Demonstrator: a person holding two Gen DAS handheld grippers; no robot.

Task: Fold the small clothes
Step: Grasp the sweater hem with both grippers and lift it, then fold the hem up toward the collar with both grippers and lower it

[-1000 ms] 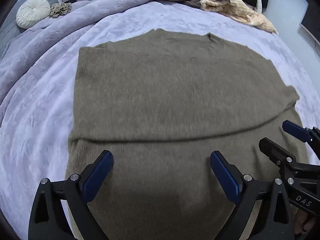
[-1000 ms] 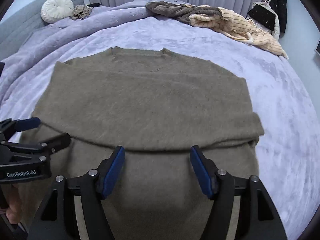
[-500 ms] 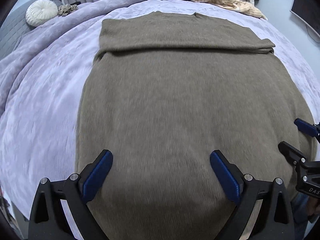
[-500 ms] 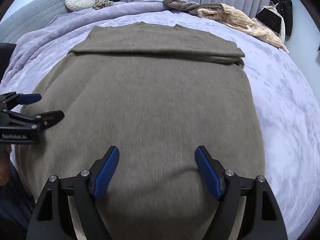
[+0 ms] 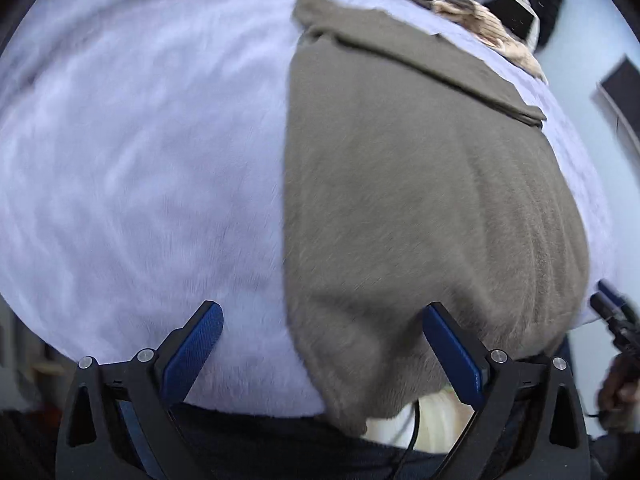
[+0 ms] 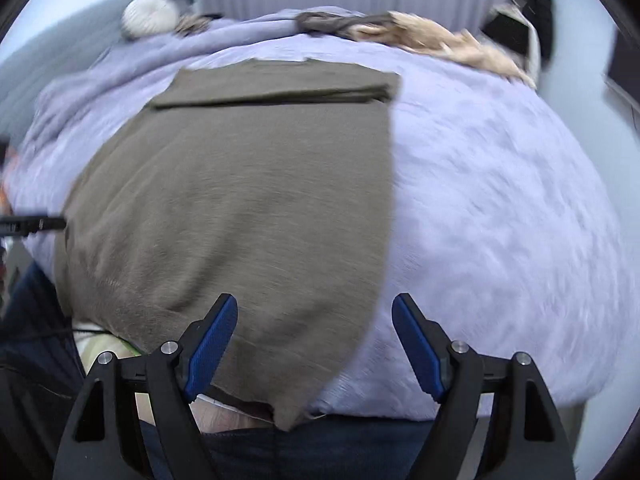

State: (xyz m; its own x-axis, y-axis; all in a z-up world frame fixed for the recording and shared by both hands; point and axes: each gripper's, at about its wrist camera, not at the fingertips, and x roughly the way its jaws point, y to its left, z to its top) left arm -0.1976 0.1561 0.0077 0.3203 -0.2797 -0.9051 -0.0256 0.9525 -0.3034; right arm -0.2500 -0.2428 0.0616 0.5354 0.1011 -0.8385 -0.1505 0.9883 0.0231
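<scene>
Sweater (image 6: 248, 200) flat on my lavender bed cover (image 6: 500, 200), hem corners toward 6 o'clock (frames blurred) | left gripper (image 5: 322, 350) spread wide, holding nothing | right gripper (image 6: 314, 344) likewise

A bed (image 6: 500, 184) with a lilac plush cover carries an olive sweater (image 6: 248, 200) spread flat, its far part folded over, its near hem hanging off the near edge. A pile of clothes (image 6: 400, 32) lies far right, a round cushion (image 6: 150, 14) far left.
</scene>
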